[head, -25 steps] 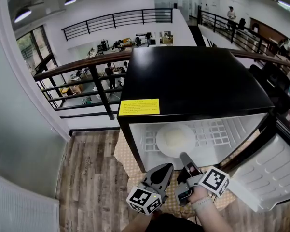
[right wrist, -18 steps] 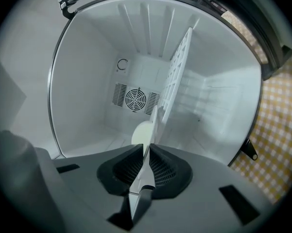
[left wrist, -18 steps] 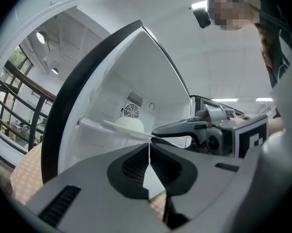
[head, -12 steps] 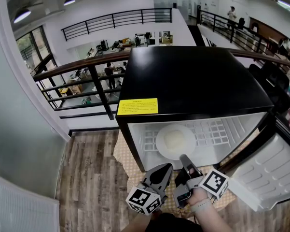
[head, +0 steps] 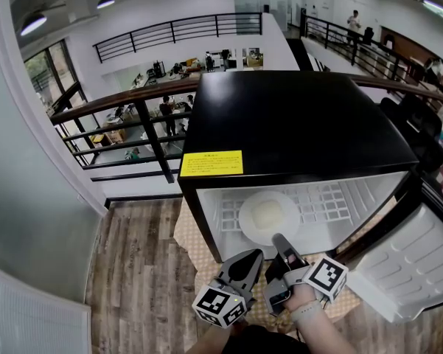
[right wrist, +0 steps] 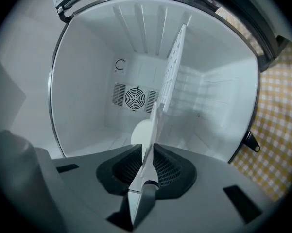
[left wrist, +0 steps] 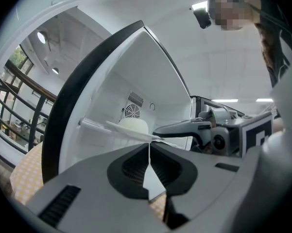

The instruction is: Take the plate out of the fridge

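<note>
A white plate (head: 269,217) with a pale mound of food lies on the wire shelf (head: 332,201) inside the open black fridge (head: 295,124). My right gripper (head: 279,240) reaches into the opening and is shut on the plate's near rim. In the right gripper view the plate (right wrist: 146,130) shows edge-on, pinched between the jaws of the right gripper (right wrist: 146,152). My left gripper (head: 252,257) hangs just outside the fridge, left of the right one, shut and empty. The left gripper view shows the plate (left wrist: 136,133) and the right gripper (left wrist: 160,130) holding it.
The fridge door (head: 409,271) stands swung open at the right. A yellow label (head: 211,162) sits on the fridge's top front edge. A checked mat (head: 186,236) lies under the fridge on the wooden floor. A dark railing (head: 133,102) runs behind.
The right gripper and the plate have shifted very slightly toward me. The left gripper has not moved.
</note>
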A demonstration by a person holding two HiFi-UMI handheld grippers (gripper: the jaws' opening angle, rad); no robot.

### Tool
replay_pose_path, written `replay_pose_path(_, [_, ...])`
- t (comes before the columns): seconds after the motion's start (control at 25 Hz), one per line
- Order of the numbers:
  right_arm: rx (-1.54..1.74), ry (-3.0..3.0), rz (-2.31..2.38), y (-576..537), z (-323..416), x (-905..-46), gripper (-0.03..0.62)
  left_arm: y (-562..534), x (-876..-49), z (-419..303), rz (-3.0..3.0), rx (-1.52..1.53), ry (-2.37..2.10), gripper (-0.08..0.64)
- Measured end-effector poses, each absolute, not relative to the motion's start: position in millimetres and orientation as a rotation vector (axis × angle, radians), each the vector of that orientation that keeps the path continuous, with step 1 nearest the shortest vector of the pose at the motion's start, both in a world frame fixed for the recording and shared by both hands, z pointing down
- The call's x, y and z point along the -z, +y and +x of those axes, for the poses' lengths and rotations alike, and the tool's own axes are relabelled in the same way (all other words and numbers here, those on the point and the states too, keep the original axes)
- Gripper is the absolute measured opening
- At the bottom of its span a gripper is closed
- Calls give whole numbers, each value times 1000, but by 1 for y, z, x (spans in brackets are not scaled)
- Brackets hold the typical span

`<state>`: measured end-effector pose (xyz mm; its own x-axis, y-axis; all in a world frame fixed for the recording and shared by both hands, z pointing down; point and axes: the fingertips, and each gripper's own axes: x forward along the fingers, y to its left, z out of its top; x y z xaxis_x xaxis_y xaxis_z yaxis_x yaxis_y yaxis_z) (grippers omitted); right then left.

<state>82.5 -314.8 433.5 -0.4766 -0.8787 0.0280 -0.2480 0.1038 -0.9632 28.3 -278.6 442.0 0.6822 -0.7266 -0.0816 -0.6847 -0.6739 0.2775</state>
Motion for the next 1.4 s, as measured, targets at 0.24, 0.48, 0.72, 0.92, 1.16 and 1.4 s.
replay_pose_path(0.24, [1407,1749,-1067,-318,82,-434,60,-279,-443,25,2666,269,-1149,14])
replay_pose_path(0.48, [1398,1748,-1057,-312,83,-434,60,-278,-443,27,2667,265,-1144,15])
replay_pose_path(0.72, [1388,1770,-1067,-312,84,-434,61,-278,-441,28,2672,270,-1146,15])
replay_pose_path(0.92, [1398,1765,-1071,-317,83,-437,77,-278,-442,28,2673,263,-1147,15])
replay_pose_path(1.16, [1414,1752,-1057,-323,80,-437,77,-280,-443,25,2665,263,-1158,15])
replay_pose_path(1.4, [1420,1739,-1030,-329,77,-437,77,-282,-445,22,2655,260,-1171,14])
